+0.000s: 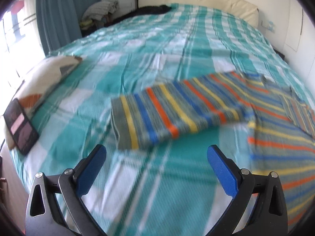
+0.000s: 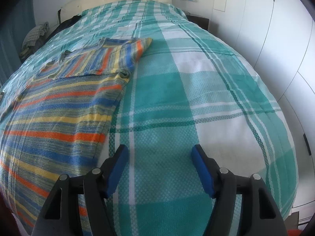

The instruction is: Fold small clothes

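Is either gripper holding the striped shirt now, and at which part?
Nothing is held. The left gripper and right gripper are open over the bedspread, beside the striped shirt.

Striped shirt [image 1: 177, 110] (blurred) beyond empty claw [image 1: 156, 157]

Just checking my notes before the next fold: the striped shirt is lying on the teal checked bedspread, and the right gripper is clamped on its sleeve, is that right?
Not quite. The right gripper is open with only bedspread between its fingers; the right wrist view shows this. The striped shirt does lie on the teal checked bedspread, its sleeve folded across it.
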A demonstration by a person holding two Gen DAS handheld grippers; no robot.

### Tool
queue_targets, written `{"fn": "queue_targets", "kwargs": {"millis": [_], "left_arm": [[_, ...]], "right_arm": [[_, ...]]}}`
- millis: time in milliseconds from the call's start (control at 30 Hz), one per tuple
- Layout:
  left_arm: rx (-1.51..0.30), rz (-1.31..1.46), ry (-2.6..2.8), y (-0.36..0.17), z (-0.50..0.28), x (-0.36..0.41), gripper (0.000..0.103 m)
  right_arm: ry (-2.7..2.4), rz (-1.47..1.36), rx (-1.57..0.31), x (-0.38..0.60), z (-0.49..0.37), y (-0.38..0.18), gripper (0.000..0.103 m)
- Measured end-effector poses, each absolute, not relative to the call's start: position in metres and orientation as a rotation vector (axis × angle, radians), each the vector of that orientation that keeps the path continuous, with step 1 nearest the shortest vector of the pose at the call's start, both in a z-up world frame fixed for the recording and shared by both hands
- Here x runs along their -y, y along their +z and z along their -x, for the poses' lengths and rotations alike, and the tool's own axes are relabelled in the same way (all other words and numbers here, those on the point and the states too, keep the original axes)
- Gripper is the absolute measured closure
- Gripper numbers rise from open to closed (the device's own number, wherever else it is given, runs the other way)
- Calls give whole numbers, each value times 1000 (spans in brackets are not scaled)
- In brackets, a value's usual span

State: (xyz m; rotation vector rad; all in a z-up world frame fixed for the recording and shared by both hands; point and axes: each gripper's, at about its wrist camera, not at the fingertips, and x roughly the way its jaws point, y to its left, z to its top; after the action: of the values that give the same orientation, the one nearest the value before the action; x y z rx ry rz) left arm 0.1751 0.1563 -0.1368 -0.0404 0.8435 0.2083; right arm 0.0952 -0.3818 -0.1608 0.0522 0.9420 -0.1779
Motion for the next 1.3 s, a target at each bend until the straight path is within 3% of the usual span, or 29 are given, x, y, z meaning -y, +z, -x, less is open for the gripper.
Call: {"fn": "queue_targets", "kwargs": {"millis": [200,767,1300], "left_arm": [[-944,25,202,-199,-219,-181,0],[-920,46,201,-196,-214,-184,0],[-920,46,201,-196,-214,-183,0]], "right_arm": [[-200,-47,-943,383,-96,-166,28],[-253,-59,-910,383,-98,-178,6],[-257,-73,-897,385,-100,-182,1]]}}
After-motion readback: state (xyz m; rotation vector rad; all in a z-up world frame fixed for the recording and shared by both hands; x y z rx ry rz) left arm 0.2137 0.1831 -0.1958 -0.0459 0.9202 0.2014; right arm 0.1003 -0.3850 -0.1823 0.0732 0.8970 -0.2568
